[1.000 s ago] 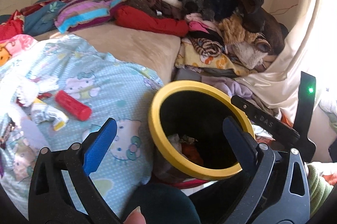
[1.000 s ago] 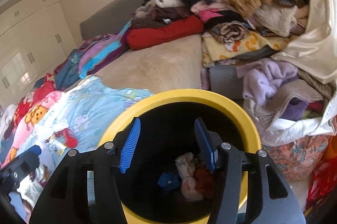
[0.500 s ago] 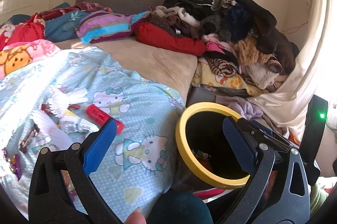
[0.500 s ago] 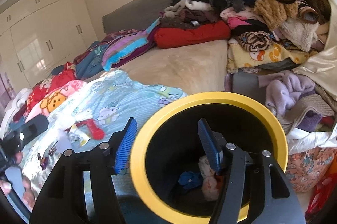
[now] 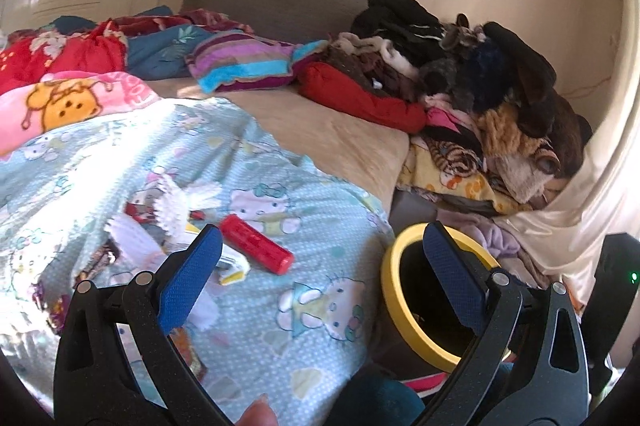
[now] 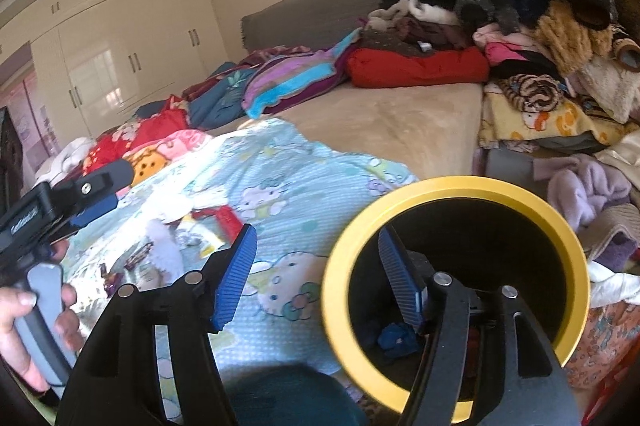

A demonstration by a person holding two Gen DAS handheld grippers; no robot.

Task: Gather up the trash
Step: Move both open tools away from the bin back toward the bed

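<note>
A black bin with a yellow rim (image 5: 390, 276) (image 6: 560, 222) stands beside the bed; trash lies at its bottom (image 6: 396, 338). On the light blue Hello Kitty blanket (image 5: 256, 322) (image 6: 280, 165) lie a red tube (image 5: 256, 244) (image 6: 228, 220), white crumpled paper (image 5: 180, 205) and small wrappers (image 5: 100, 262). My left gripper (image 5: 320, 274) is open and empty, above the blanket's edge between the tube and the bin. My right gripper (image 6: 316, 272) is open and empty, straddling the bin's left rim. The left gripper's body also shows in the right wrist view (image 6: 60, 201).
A tall pile of clothes (image 5: 480, 81) (image 6: 520, 9) is heaped at the bed's far right. Folded blankets (image 5: 80, 65) lie along the grey headboard (image 5: 280, 1). White wardrobes (image 6: 120, 57) stand at the left. A white curtain (image 5: 592, 185) hangs at the right.
Both grippers have swung left and drawn back from the bin toward the bed. The bin sits further right in both views, and more of the blanket and its trash shows.
</note>
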